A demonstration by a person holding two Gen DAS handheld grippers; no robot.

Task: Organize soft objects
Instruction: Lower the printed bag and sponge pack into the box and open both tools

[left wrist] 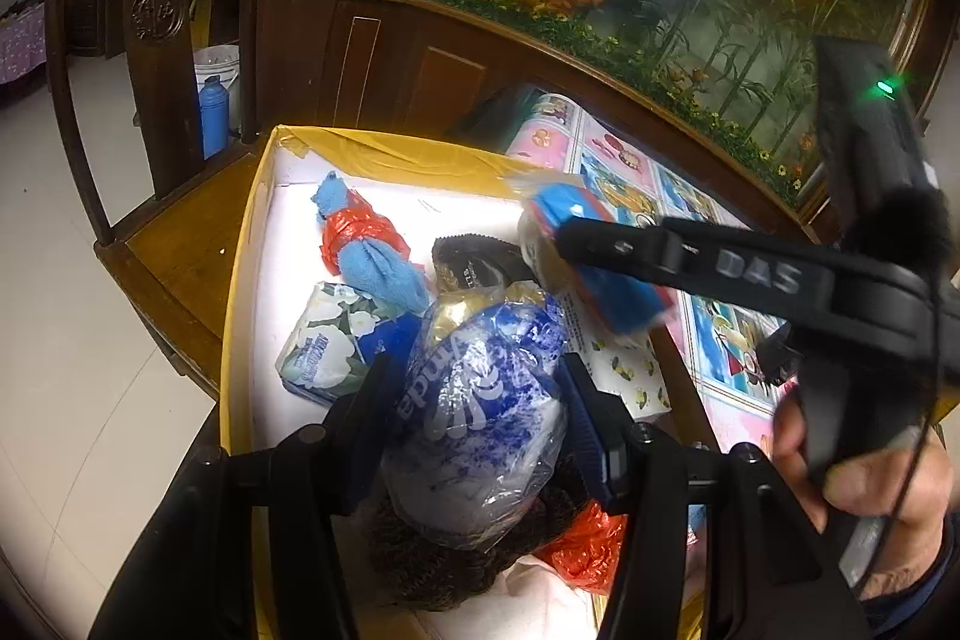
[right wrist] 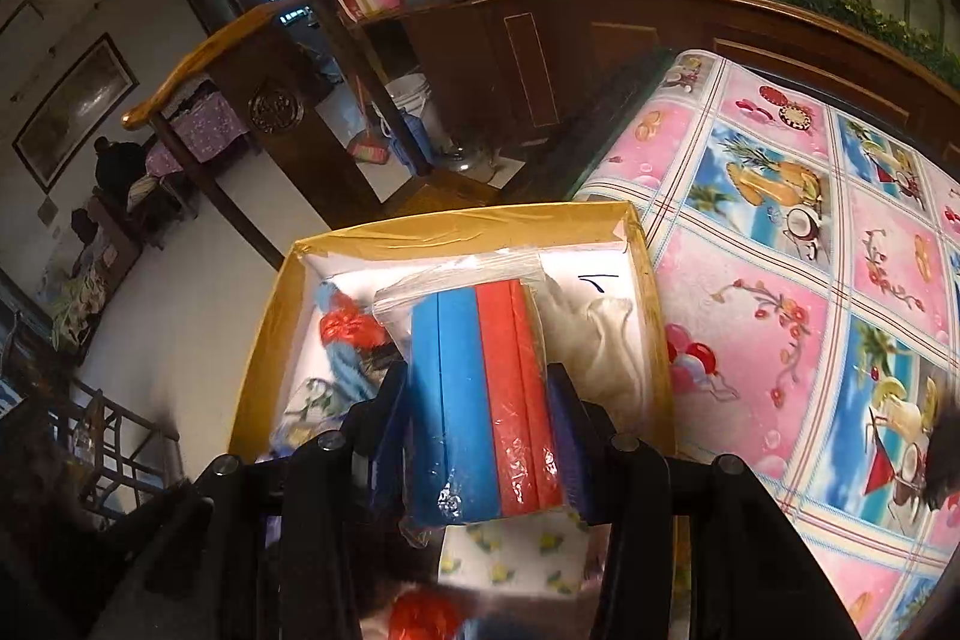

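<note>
My left gripper (left wrist: 477,370) is shut on a soft bundle in a blue-and-white printed plastic bag (left wrist: 480,412), held over the near end of a yellow box with a white lining (left wrist: 246,244). My right gripper (right wrist: 477,376) is shut on a clear bag of blue and red sponges (right wrist: 486,388), held above the same box (right wrist: 444,226). In the left wrist view this sponge bag (left wrist: 606,292) hangs over the box's right side. Inside lie a blue towel tied in red plastic (left wrist: 366,250), a tissue pack (left wrist: 327,346), a dark packet (left wrist: 474,262) and a lemon-print pack (left wrist: 630,370).
The box rests on a wooden chair (left wrist: 174,250) beside a table with a pink and blue patterned cloth (right wrist: 810,280). A white crumpled bag (right wrist: 594,340) lies in the box's right corner. A dark wooden cabinet (left wrist: 384,58) stands behind. A hand (left wrist: 864,478) grips the right tool.
</note>
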